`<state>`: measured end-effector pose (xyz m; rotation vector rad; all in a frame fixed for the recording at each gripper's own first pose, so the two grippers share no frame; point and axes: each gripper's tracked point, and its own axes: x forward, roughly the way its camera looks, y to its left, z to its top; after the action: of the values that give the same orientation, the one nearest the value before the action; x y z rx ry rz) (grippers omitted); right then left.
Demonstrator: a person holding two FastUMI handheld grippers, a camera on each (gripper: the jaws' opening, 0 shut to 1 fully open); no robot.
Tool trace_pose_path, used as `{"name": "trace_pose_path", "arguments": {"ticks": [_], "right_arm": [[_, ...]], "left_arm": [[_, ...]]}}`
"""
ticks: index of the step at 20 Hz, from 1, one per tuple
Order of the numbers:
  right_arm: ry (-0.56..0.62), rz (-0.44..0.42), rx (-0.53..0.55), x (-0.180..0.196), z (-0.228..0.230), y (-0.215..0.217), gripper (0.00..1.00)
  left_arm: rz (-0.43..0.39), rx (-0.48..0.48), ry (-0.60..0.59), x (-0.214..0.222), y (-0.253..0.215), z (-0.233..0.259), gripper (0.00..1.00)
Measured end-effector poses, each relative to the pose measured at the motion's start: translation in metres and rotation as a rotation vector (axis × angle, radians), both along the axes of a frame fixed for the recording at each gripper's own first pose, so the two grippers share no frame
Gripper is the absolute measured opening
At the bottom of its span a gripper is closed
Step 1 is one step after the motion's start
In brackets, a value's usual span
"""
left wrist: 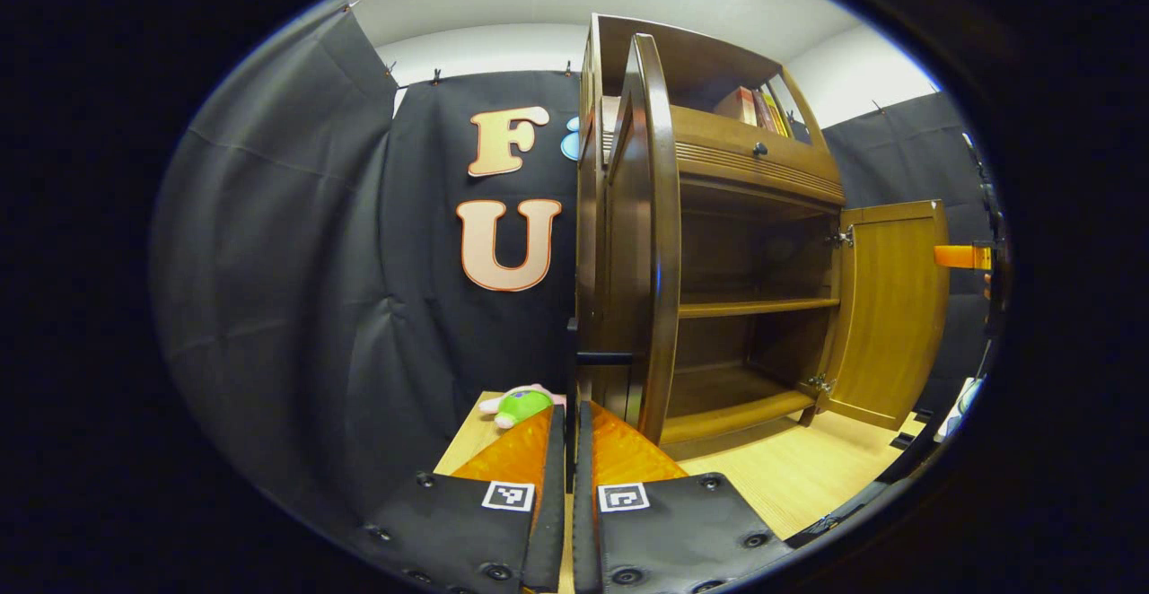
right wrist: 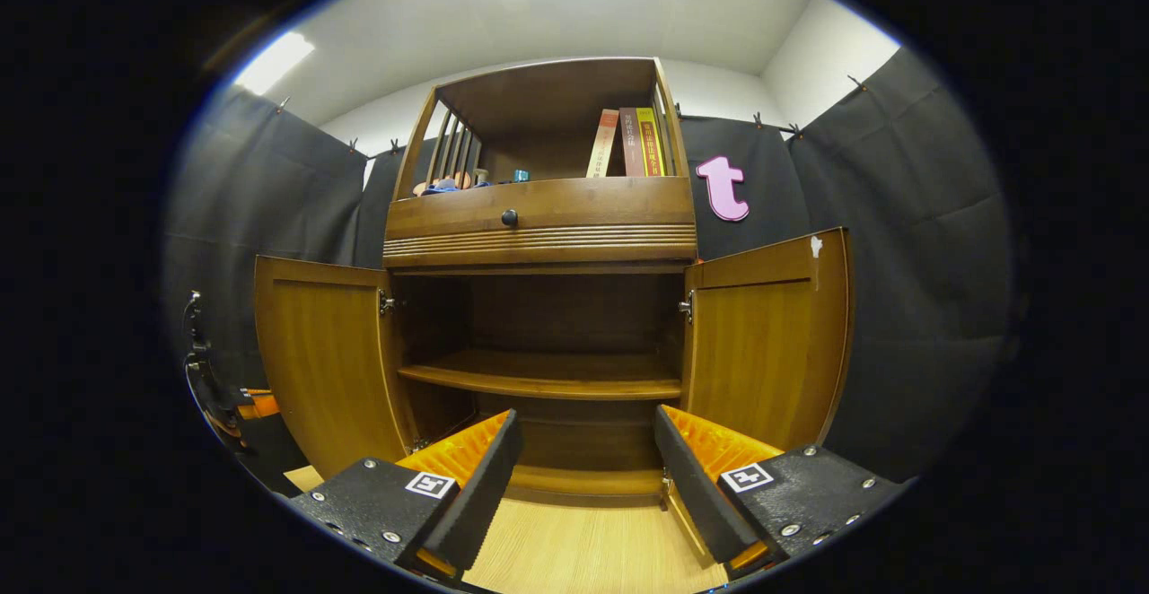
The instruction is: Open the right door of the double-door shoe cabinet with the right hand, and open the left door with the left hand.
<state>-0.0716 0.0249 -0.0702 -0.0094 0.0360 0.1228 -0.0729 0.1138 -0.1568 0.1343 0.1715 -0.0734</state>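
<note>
Both shoe cabinet point(right wrist: 539, 217) doors swung wide: left door point(right wrist: 328, 361), right door point(right wrist: 763, 352). Left claw point(left wrist: 571, 450) pinched shut beside left door edge, handle point(left wrist: 603, 358) just ahead. Right claw point(right wrist: 583, 477) spread open, facing shelves.

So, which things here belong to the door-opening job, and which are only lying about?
Job:
- left door, open
- right door, open
- left gripper, shut on the left door's handle
- right gripper, open

Lying about:
- books on the top shelf
- green plush toy beside the cabinet
- drawer knob
</note>
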Motion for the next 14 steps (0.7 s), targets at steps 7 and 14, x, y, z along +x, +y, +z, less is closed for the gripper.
{"name": "trace_pose_path", "arguments": {"ticks": [7, 14], "right_arm": [[-0.01, -0.019, 0.012, 0.004, 0.002, -0.009, 0.92], [-0.025, -0.069, 0.002, 0.009, 0.014, -0.033, 0.92]], "left_arm": [[0.121, 0.027, -0.02, -0.031, 0.016, 0.031, 0.13], [0.185, 0.009, -0.107, -0.05, -0.007, 0.104, 0.21]]}}
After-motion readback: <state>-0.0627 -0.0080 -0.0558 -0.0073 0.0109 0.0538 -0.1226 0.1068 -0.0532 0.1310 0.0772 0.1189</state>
